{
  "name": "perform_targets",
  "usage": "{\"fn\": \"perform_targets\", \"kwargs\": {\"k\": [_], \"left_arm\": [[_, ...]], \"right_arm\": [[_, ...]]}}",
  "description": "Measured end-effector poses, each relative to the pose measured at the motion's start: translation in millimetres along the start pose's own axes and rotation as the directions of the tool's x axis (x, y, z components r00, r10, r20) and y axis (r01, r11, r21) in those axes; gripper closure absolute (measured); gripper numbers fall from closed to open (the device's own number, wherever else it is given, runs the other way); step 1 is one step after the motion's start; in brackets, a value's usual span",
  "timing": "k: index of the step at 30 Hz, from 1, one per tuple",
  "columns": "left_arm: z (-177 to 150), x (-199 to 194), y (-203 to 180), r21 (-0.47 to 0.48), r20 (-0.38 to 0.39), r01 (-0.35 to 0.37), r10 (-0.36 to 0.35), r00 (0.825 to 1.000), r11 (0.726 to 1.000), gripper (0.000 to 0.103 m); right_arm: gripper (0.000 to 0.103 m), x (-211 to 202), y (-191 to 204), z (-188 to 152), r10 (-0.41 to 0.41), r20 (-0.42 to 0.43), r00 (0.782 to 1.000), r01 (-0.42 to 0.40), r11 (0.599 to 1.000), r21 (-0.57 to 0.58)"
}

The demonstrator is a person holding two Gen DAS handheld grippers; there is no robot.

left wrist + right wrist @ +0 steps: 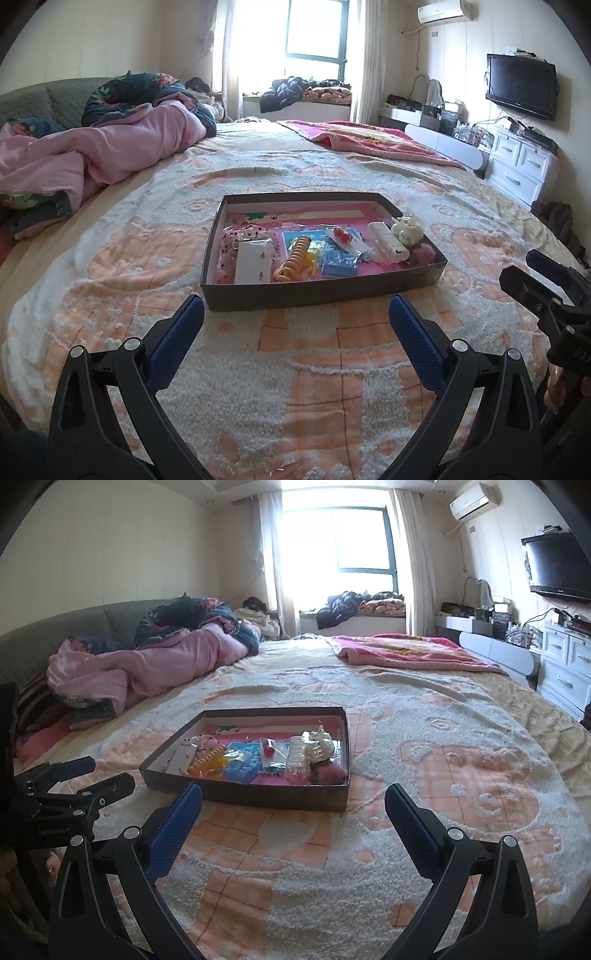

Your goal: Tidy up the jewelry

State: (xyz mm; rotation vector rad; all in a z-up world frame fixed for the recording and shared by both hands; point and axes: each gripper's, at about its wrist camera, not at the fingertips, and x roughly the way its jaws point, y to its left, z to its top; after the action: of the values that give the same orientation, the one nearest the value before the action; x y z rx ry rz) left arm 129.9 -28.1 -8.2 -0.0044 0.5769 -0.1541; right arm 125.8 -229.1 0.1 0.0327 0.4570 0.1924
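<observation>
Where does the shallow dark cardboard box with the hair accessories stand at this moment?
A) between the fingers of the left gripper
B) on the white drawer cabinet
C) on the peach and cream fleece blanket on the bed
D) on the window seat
C: the shallow dark cardboard box rests flat on the peach and cream fleece blanket, ahead of both open grippers and apart from them.

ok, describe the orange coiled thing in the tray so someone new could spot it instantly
On the bed's peach and cream blanket sits a shallow dark cardboard tray with a pink floor. Near its front wall, left of centre, lies the orange coiled hair tie, between a white card on its left and a blue plastic box on its right. It is the only ribbed, spring-like spiral in the tray.
</observation>
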Motion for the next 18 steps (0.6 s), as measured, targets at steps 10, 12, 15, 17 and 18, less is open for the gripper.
{"fn": "perform_targets", "kwargs": {"k": [10, 12, 15, 17, 18], "left_arm": [[-12.7, -11.9, -3.2, 0.011, 0.091, 0.001, -0.002, 0.996, 1.0, 0.011], [-14.0, -12.6, -4.4, 0.013, 0.105, 0.0, -0.002, 0.994, 1.0, 0.011], [-15.8, -12.6, -3.8, 0.008, 0.126, 0.006, -0.007, 0.992, 1.0, 0.011], [-16.7, -10.8, -3.2, 0.006, 0.128, 0.006, -0.007, 0.992, 1.0, 0.011], [-17.3, -9.5, -2.9, 0.004, 0.129, 0.006, -0.007, 0.992, 1.0, 0.011]], "right_arm": [[0.007, -20.1, 5.4, -18.2, -0.039, 0.159, 0.986, 0.046, 0.998, -0.042], [0.007, -23.3, 3.7, -17.1, -0.045, 0.19, 0.981, 0.054, 0.998, -0.041], [0.007, -25.4, -1.1, -17.7, -0.054, 0.221, 0.974, 0.061, 0.998, -0.027], [0.007, -23.0, -3.9, -18.7, -0.055, 0.217, 0.975, 0.06, 0.998, -0.015], [0.007, -21.5, -4.9, -19.4, -0.06, 0.215, 0.975, 0.064, 0.998, -0.01]]}}
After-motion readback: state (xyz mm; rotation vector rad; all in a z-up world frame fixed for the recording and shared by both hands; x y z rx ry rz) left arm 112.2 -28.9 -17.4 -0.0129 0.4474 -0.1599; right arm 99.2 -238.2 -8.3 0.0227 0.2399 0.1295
